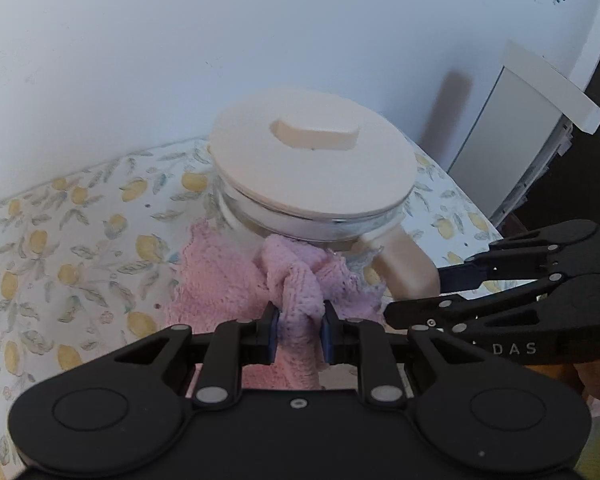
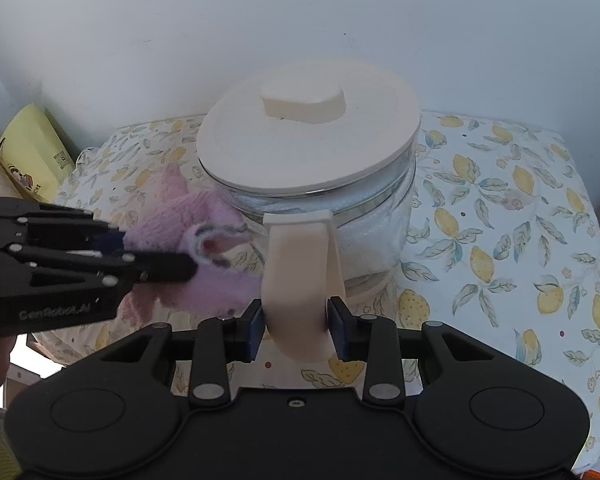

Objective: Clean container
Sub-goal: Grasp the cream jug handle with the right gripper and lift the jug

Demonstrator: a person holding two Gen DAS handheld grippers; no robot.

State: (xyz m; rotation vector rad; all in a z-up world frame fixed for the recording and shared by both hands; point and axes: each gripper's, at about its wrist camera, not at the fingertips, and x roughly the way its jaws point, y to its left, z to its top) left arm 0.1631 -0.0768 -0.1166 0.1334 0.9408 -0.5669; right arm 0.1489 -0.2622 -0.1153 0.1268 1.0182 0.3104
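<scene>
1. The container [image 2: 320, 208] is a clear glass jar standing upright on a table covered with a lemon-print tablecloth [image 2: 500, 208], close to the white wall [image 2: 260, 12] behind it.
2. A cream round lid [image 2: 308, 136] with a raised central knob sits on the container's mouth. It appears slightly tilted in the right wrist view; whether it is fully seated cannot be told.
3. A cream handle [image 2: 298, 276] runs down the near side of the container, fixed at the neck by a flat bracket.
4. The right gripper [image 2: 296, 330] has its two blue-padded fingers closed on the lower part of this handle, one pad on each side, touching it.
5. The left gripper [image 1: 300, 334] has its fingers drawn narrow on a bunched fold of a pink cloth [image 1: 292, 276], gripping it.
6. In the left wrist view the cloth's bunched end presses against the container's glass wall just under the lid, left of the handle. The rest of the cloth spreads on the tablecloth at the container's base.
7. In the right wrist view the left gripper [image 2: 156, 256] comes in from the left of the container, with the cloth [image 2: 196, 232] touching the glass beside the handle.
8. A yellow packet [image 2: 32, 152] leans at the wall well to the left of the container.
9. A white cabinet [image 1: 520, 140] stands to the right of the container, beyond the table edge.
</scene>
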